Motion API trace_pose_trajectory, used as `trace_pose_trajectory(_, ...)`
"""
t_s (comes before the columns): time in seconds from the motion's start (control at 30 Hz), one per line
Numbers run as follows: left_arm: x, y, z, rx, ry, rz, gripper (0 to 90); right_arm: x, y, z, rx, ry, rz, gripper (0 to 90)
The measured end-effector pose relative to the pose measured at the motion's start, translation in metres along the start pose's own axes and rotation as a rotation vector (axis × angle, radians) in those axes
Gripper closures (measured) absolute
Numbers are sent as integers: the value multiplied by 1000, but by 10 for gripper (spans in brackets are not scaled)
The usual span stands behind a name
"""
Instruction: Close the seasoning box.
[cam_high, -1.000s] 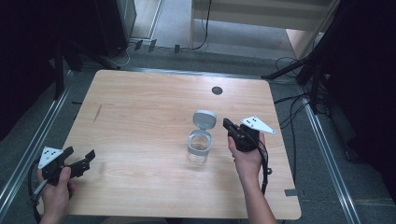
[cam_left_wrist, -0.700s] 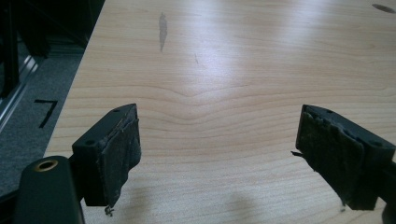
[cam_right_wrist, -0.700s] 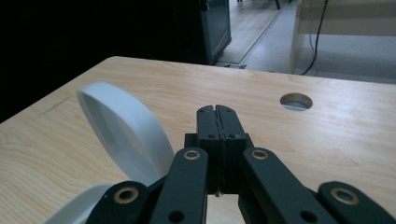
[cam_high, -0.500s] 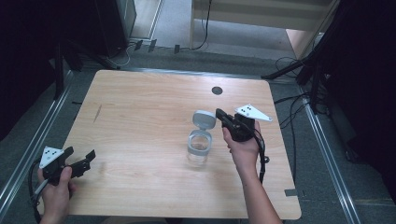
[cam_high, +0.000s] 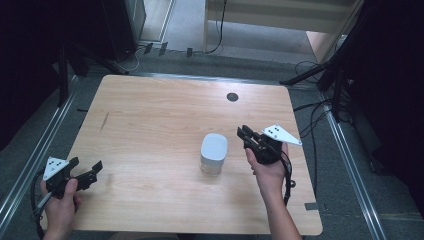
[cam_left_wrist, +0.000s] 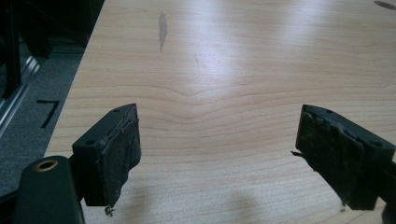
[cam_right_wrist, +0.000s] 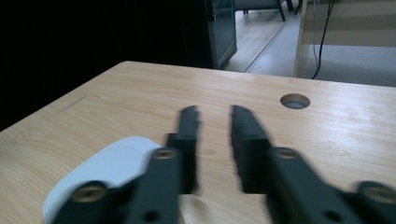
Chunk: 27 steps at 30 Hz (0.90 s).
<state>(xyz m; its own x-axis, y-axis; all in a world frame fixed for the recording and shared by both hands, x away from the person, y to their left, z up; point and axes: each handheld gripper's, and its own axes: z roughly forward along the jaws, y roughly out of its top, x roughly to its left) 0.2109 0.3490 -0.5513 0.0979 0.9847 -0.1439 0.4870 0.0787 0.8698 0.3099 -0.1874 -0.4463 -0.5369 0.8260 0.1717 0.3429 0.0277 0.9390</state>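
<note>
**A:** Where is the jar (cam_high: 213, 154) at this moment?

**B:** It stands upright on the wooden surface (cam_high: 165, 120), a little right of the middle, with its white lid (cam_right_wrist: 100, 170) sitting on top. The right gripper (cam_high: 246, 134) is just beside it on the right side, apart from it, not touching. In the right gripper view the lid is low at the left, beside the jaws and not between them.

**A:** And the jaws of that gripper?

**B:** They are released, with only a narrow gap between them, and nothing is inside the gap. The left gripper (cam_high: 86, 172) is well apart, near the left front corner of the surface, and its jaws are spread wide over bare wood; the worn pads (cam_left_wrist: 120, 154) hold nothing.

**A:** How do you think the jar will handle?

**B:** The body looks clear, so I judge it is glass or hard plastic: stiff, smooth and rather slippery (if it is glass, it is also fragile). It looks empty or almost empty, so probably light, and easy to push over. If the lid is screwed or only laid on, I cannot tell.

**A:** Where would you take hold?

**B:** On the body, below the lid, with the jaws opened wider first. For lifting by the lid alone, I would not trust it.
</note>
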Motion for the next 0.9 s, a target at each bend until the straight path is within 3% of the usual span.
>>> trace_pose_trajectory(0.13,0,0,0,0,-1,1,141,-9,-4,-10,5,-53,4,393)
trace_pose_trajectory(0.3,0,0,0,-1,-2,2,141,-21,-14,-21,37,-46,14,221)
trace_pose_trajectory(0.43,0,0,0,0,-2,2,141,-31,-23,-29,50,-93,18,213)
trace_pose_trajectory(0.67,0,0,0,0,-6,3,141,-47,-37,-46,42,-114,34,179)
trace_pose_trajectory(0.9,0,0,0,1,-8,5,141,-64,-53,-63,52,-165,58,182)
